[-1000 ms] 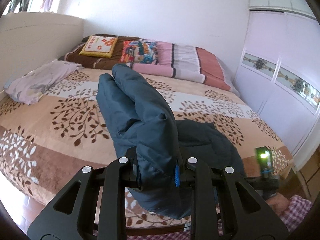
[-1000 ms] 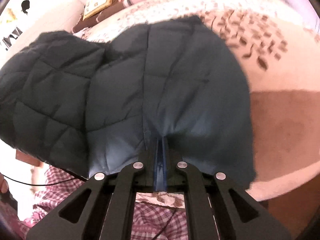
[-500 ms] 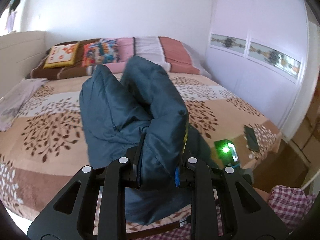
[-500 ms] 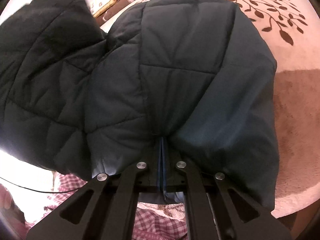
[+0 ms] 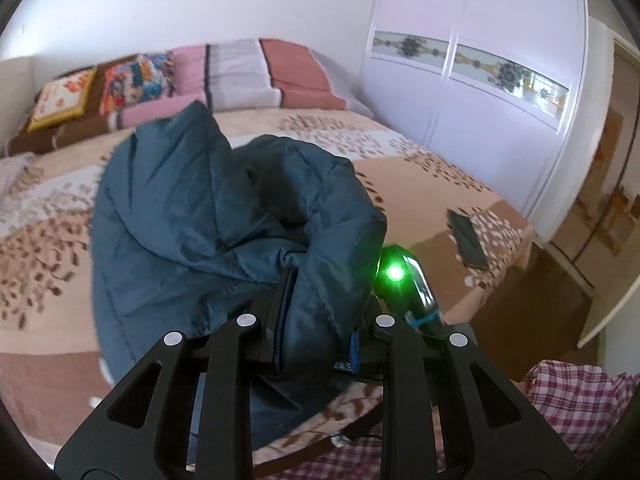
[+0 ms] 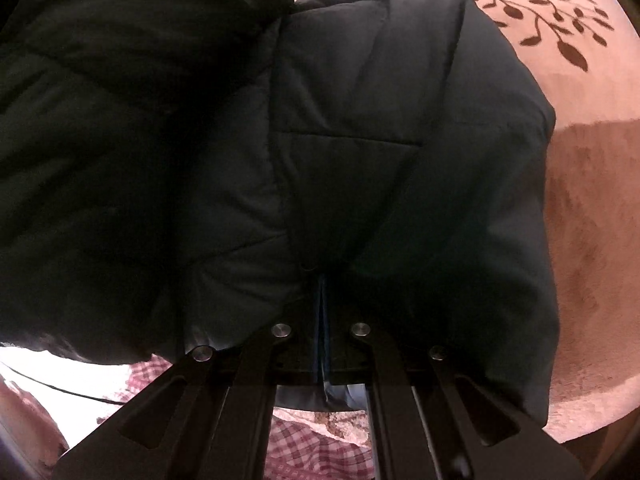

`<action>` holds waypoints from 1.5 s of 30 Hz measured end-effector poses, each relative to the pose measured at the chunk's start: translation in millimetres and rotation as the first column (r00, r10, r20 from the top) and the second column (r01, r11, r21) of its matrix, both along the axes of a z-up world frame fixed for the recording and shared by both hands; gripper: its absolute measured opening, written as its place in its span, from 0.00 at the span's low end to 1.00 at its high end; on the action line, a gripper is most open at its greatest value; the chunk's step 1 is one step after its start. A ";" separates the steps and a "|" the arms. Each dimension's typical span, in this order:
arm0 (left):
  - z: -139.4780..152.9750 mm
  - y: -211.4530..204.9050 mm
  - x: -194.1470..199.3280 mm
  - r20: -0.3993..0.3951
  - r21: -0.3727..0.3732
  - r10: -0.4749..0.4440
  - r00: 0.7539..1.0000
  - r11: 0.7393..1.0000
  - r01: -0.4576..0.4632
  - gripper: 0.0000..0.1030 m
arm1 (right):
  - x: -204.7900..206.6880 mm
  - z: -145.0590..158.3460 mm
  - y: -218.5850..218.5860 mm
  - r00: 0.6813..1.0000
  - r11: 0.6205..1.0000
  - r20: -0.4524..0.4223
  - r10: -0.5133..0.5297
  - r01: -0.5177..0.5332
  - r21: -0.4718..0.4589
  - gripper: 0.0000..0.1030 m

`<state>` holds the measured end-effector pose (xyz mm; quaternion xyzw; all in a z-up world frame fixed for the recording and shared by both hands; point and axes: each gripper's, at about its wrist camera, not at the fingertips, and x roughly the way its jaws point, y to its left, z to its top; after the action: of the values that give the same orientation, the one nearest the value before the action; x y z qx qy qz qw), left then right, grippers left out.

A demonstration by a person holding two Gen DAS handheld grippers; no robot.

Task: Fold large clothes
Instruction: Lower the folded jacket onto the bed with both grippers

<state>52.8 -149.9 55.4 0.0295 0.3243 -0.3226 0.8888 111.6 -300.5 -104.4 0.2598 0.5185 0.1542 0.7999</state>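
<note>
Your left tongs [image 5: 316, 320] clamp thick bunched fold of jacket [image 5: 192, 216]; right tongs [image 6: 322, 320] pinch thin edge of it. Jacket hangs ahead of both tongs, draping onto bed [image 5: 420, 200]. Risk: puffy slick fabric slips from right pinch. Phone [image 5: 468, 240] right of left tongs; swinging hem could sweep it off.

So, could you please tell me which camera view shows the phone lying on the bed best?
The left wrist view: the phone lies in plain sight near the bed's far right corner. The right wrist view shows none of it; the jacket fills most of that frame.
</note>
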 end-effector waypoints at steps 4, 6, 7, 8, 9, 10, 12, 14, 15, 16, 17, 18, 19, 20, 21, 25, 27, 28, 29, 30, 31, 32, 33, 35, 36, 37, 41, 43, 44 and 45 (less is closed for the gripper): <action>-18.4 -9.6 2.7 -0.050 -0.009 -0.032 0.998 0.999 0.032 0.21 | 1.6 -7.1 -17.4 0.999 0.995 -0.024 -0.027 0.029 0.092 0.02; -25.5 -12.4 3.6 -0.067 -0.013 -0.040 0.997 0.999 0.039 0.22 | 0.9 -10.1 -28.5 0.998 0.988 -0.038 -0.041 0.046 0.151 0.02; -29.0 -14.1 3.9 -0.078 -0.015 -0.043 0.996 0.999 0.042 0.22 | -1.0 -9.9 -35.3 0.998 0.983 -0.044 -0.052 0.059 0.176 0.02; -31.7 -15.9 3.6 -0.086 -0.019 -0.045 0.995 0.999 0.043 0.22 | -3.4 -8.5 -40.2 0.997 0.980 -0.044 -0.060 0.067 0.188 0.02; -34.2 -18.3 2.5 -0.088 -0.018 -0.047 0.995 0.999 0.046 0.22 | -7.7 -5.1 -46.8 0.997 0.978 -0.039 -0.068 0.074 0.193 0.02; -36.2 -20.7 1.4 -0.087 -0.014 -0.050 0.995 0.999 0.049 0.22 | -13.5 -0.4 -54.0 0.997 0.979 -0.030 -0.076 0.080 0.187 0.03; -40.9 -24.6 -0.6 -0.085 -0.008 -0.056 0.995 0.998 0.056 0.21 | -26.0 8.5 -67.7 0.995 0.982 -0.011 -0.095 0.096 0.160 0.03; -45.7 -28.8 -1.1 -0.090 0.003 -0.064 0.994 0.998 0.065 0.22 | -39.9 18.1 -85.5 0.991 0.984 0.004 -0.132 0.131 0.124 0.03; -48.5 -31.4 -0.8 -0.095 0.009 -0.069 0.993 0.997 0.070 0.22 | -47.8 22.7 -96.0 0.988 0.983 0.012 -0.155 0.153 0.102 0.03; -51.0 -32.0 -1.3 -0.097 0.015 -0.073 0.993 0.997 0.075 0.22 | -54.5 25.3 -100.8 0.985 0.982 0.018 -0.169 0.167 0.088 0.03; -55.3 -35.7 -1.8 -0.099 0.027 -0.080 0.992 0.996 0.084 0.22 | -61.9 29.3 -112.1 0.981 0.980 0.026 -0.191 0.189 0.069 0.05; -59.2 -38.8 -1.6 -0.099 0.039 -0.088 0.991 0.995 0.092 0.22 | -68.6 32.6 -119.6 0.977 0.977 0.032 -0.211 0.209 0.051 0.05; -62.5 -41.1 -2.2 -0.099 0.047 -0.094 0.991 0.994 0.099 0.22 | -74.9 35.2 -121.7 0.973 0.973 0.036 -0.228 0.226 0.039 0.05; -66.1 -44.1 -2.1 -0.101 0.055 -0.101 0.990 0.993 0.106 0.23 | -80.3 38.3 -117.6 0.970 0.971 0.038 -0.238 0.237 0.033 0.05; -69.2 -46.4 -1.5 -0.104 0.060 -0.104 0.989 0.992 0.110 0.24 | -82.9 41.1 -120.0 0.967 0.968 0.041 -0.251 0.250 0.028 0.05; -74.1 -48.7 -0.6 -0.108 0.065 -0.111 0.988 0.991 0.118 0.29 | -85.4 52.8 -112.8 0.961 0.962 0.050 -0.273 0.272 0.015 0.05; -72.2 -48.5 -2.4 -0.126 0.044 -0.145 0.981 0.987 0.152 0.46 | -97.2 56.9 -105.5 0.961 0.963 0.067 -0.269 0.269 0.009 0.05; -69.6 -48.8 -2.0 -0.135 0.033 -0.162 0.977 0.985 0.168 0.52 | -94.8 64.0 -100.4 0.961 0.964 0.079 -0.264 0.265 0.007 0.05; -65.3 -48.7 -4.4 -0.139 0.021 -0.181 0.974 0.982 0.186 0.62 | -89.7 76.2 -90.9 0.961 0.965 0.090 -0.260 0.261 0.004 0.05; -59.9 -48.0 -8.6 -0.135 0.012 -0.193 0.972 0.980 0.197 0.69 | -92.6 81.2 -88.3 0.962 0.967 0.102 -0.253 0.255 -0.001 0.05; -56.1 -46.9 -12.6 -0.130 0.007 -0.201 0.971 0.979 0.204 0.71 | -89.5 87.6 -86.7 0.963 0.969 0.114 -0.245 0.247 -0.007 0.05; -49.8 -45.1 -17.6 -0.125 -0.003 -0.218 0.968 0.976 0.220 0.74 | -87.3 95.1 -82.5 0.964 0.972 0.129 -0.231 0.235 -0.019 0.05; -43.4 -42.5 -21.9 -0.123 -0.016 -0.240 0.963 0.971 0.240 0.75 | -84.4 101.6 -78.5 0.965 0.973 0.144 -0.220 0.227 -0.036 0.05; -32.2 -36.5 -27.0 -0.127 -0.039 -0.265 0.956 0.964 0.262 0.76 | -85.7 113.3 -72.7 0.964 0.975 0.171 -0.201 0.214 -0.063 0.05; -25.0 -30.1 -29.3 -0.129 -0.062 -0.274 0.953 0.962 0.267 0.76 | -87.1 119.9 -69.8 0.964 0.976 0.184 -0.192 0.208 -0.071 0.05; -19.6 -24.8 -30.7 -0.129 -0.080 -0.280 0.951 0.959 0.271 0.76 | -86.7 124.3 -67.1 0.964 0.976 0.194 -0.184 0.202 -0.078 0.05; 10.0 14.0 -36.6 -0.073 -0.146 -0.238 0.968 0.963 0.226 0.76 | -87.3 150.7 -51.5 0.958 0.980 0.252 -0.133 0.166 -0.114 0.05; 20.7 33.4 -31.5 -0.044 -0.163 -0.171 0.984 0.973 0.162 0.76 | -85.7 163.4 -38.7 0.955 0.984 0.282 -0.090 0.128 -0.121 0.05; 26.9 44.4 -25.2 -0.025 -0.169 -0.114 0.993 0.980 0.108 0.75 | -84.5 167.0 -33.2 0.956 0.986 0.286 -0.072 0.111 -0.122 0.05; 32.4 52.3 -16.1 -0.008 -0.170 -0.057 0.998 0.984 0.055 0.69 | -82.4 169.5 -25.6 0.957 0.989 0.286 -0.049 0.087 -0.120 0.05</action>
<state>36.7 -97.6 87.7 -0.0393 0.3003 -0.3741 0.8766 29.1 -326.1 65.2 0.1997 0.3988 0.1276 0.8859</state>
